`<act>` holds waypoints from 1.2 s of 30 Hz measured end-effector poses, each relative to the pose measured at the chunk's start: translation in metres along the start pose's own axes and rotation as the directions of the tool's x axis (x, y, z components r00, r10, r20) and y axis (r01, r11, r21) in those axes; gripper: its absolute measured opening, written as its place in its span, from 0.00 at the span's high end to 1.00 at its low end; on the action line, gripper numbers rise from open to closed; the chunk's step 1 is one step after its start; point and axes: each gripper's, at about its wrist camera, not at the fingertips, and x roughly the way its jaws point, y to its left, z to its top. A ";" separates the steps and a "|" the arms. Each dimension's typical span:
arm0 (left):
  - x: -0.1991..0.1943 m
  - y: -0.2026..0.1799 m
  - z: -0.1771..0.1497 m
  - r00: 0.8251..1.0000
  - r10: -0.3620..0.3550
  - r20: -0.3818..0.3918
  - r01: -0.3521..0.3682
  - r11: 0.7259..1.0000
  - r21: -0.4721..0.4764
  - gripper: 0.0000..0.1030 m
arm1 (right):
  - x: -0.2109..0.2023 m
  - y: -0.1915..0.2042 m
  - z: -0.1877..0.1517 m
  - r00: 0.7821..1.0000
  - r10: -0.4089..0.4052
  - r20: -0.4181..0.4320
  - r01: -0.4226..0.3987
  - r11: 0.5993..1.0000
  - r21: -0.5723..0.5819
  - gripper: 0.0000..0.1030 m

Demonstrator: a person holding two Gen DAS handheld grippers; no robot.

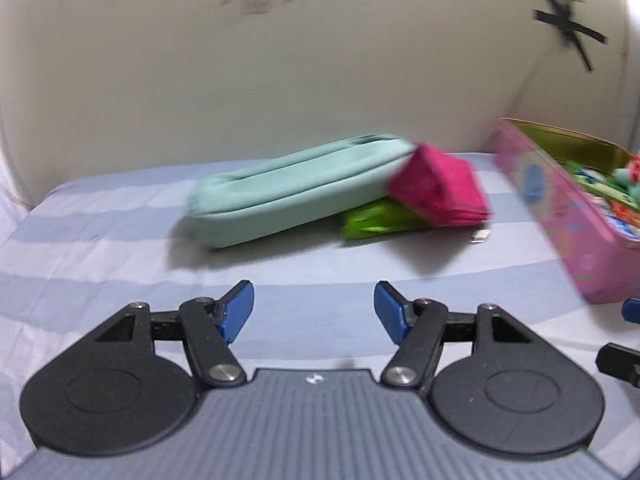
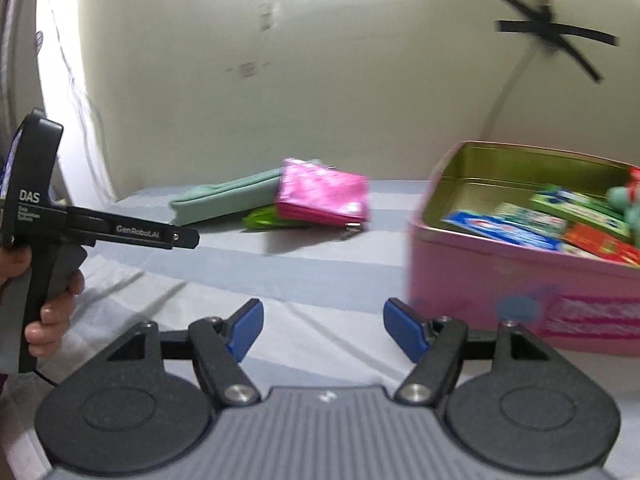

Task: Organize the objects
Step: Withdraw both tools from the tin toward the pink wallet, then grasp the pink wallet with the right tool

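Both grippers are between picks, judging by their empty jaws, with three loose things left to put away. The left gripper [image 1: 314,308] stands about half open at the bottom centre of its view, blue pads apart with only striped cloth between them. The right gripper [image 2: 323,328] shows the same in its own view: jaws parted, nothing held.

The surface is covered with a soft sheet [image 1: 100,248] in pale blue and white bands, slightly creased; whether it is a bed or a bench I cannot tell. At the centre of the left view lies a long mint-green pencil pouch [image 1: 288,196], padded fabric with rounded ends. A magenta pouch [image 1: 436,188], shiny in the right view, leans on its right end, and a bright green crinkly packet [image 1: 376,220] pokes out beneath both. A small metal zip pull shows at the magenta pouch's lower right corner.

At the right edge stands a pink tin box [image 2: 500,276], printed outside, gold metal inside, open and partly filled with flat cartons and a small soft toy.

The next move probably calls for the magenta pouch, topmost and nearest the tin. Being slack, it needs a pinch across its thin edge.
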 end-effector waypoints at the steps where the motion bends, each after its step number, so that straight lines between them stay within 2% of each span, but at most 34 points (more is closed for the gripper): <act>1: 0.003 0.009 -0.002 1.000 0.014 -0.004 -0.014 1.000 -0.014 0.34 | 0.006 0.007 0.002 1.000 0.011 -0.006 -0.011 1.000 -0.012 0.33; 6: 0.017 0.058 -0.009 0.997 0.068 -0.026 -0.071 0.991 -0.115 0.34 | 0.040 0.037 0.017 0.997 0.064 -0.045 -0.066 0.996 -0.053 0.33; 10: 0.028 0.094 -0.013 0.994 0.106 -0.034 -0.111 0.972 -0.206 0.34 | 0.067 0.057 0.042 0.994 0.094 -0.050 -0.098 0.993 -0.072 0.33; 12: 0.033 0.109 -0.017 0.994 0.100 -0.035 -0.105 0.959 -0.262 0.33 | 0.077 0.063 0.055 0.998 0.052 -0.030 -0.055 0.992 -0.112 0.33; 14: 0.031 0.113 -0.019 0.995 0.094 -0.014 -0.095 0.955 -0.280 0.32 | 0.089 0.063 0.064 1.000 -0.020 -0.007 0.019 0.991 -0.132 0.33; 17: 0.033 0.107 -0.018 0.996 0.090 -0.012 -0.090 0.961 -0.262 0.31 | 0.114 0.057 0.075 0.996 -0.090 0.001 0.090 0.988 -0.122 0.33; 21: 0.033 0.102 -0.019 0.997 0.079 -0.008 -0.078 0.970 -0.232 0.31 | 0.136 0.048 0.081 0.991 -0.132 0.009 0.132 0.984 -0.124 0.33; 22: 0.033 0.102 -0.020 0.997 0.076 -0.008 -0.076 0.970 -0.230 0.31 | 0.140 0.045 0.084 0.991 -0.134 0.013 0.135 0.984 -0.114 0.31; 23: 0.033 0.104 -0.021 0.998 0.070 -0.006 -0.070 0.970 -0.232 0.31 | 0.142 0.040 0.088 0.992 -0.124 0.018 0.125 0.988 -0.091 0.22; 24: 0.032 0.105 -0.021 0.998 0.060 -0.005 -0.060 0.969 -0.238 0.31 | 0.143 0.036 0.092 0.994 -0.107 0.019 0.108 0.992 -0.062 0.05; 25: 0.033 0.106 -0.022 0.999 0.047 -0.005 -0.047 0.968 -0.246 0.30 | 0.146 0.028 0.097 0.997 -0.080 0.008 0.080 0.997 -0.023 0.00; 27: 0.032 0.106 -0.022 1.000 0.026 -0.001 -0.025 0.967 -0.253 0.25 | 0.156 0.014 0.103 0.999 -0.043 -0.021 0.043 0.998 0.043 0.00; 29: 0.031 0.104 -0.022 1.000 0.022 0.005 -0.020 0.969 -0.245 0.25 | 0.173 0.005 0.106 0.995 -0.028 -0.093 0.035 0.996 0.077 0.00; 30: 0.031 0.103 -0.022 1.000 0.022 0.008 -0.020 0.971 -0.240 0.25 | 0.181 0.002 0.105 0.991 -0.031 -0.130 0.042 0.996 0.083 0.00; 31: 0.030 0.102 -0.022 1.000 0.020 0.012 -0.017 0.971 -0.237 0.25 | 0.184 0.001 0.104 0.990 -0.063 -0.130 0.072 0.995 0.070 0.01; 32: 0.030 0.102 -0.022 1.000 0.015 0.018 -0.011 0.971 -0.237 0.25 | 0.184 0.001 0.103 0.989 -0.068 -0.130 0.076 0.995 0.057 0.07; 33: 0.029 0.103 -0.022 1.000 0.008 0.026 -0.002 0.971 -0.239 0.25 | 0.181 0.002 0.101 0.990 -0.076 -0.122 0.084 0.995 0.056 0.19; 34: 0.027 0.103 -0.022 0.999 -0.003 0.036 0.012 0.970 -0.243 0.25 | 0.174 0.002 0.100 0.993 -0.058 -0.106 0.065 0.996 0.061 0.26; 36: 0.023 0.104 -0.022 0.996 -0.054 0.067 0.070 0.964 -0.255 0.25 | 0.156 0.015 0.095 0.997 -0.044 -0.069 0.045 0.999 0.014 0.61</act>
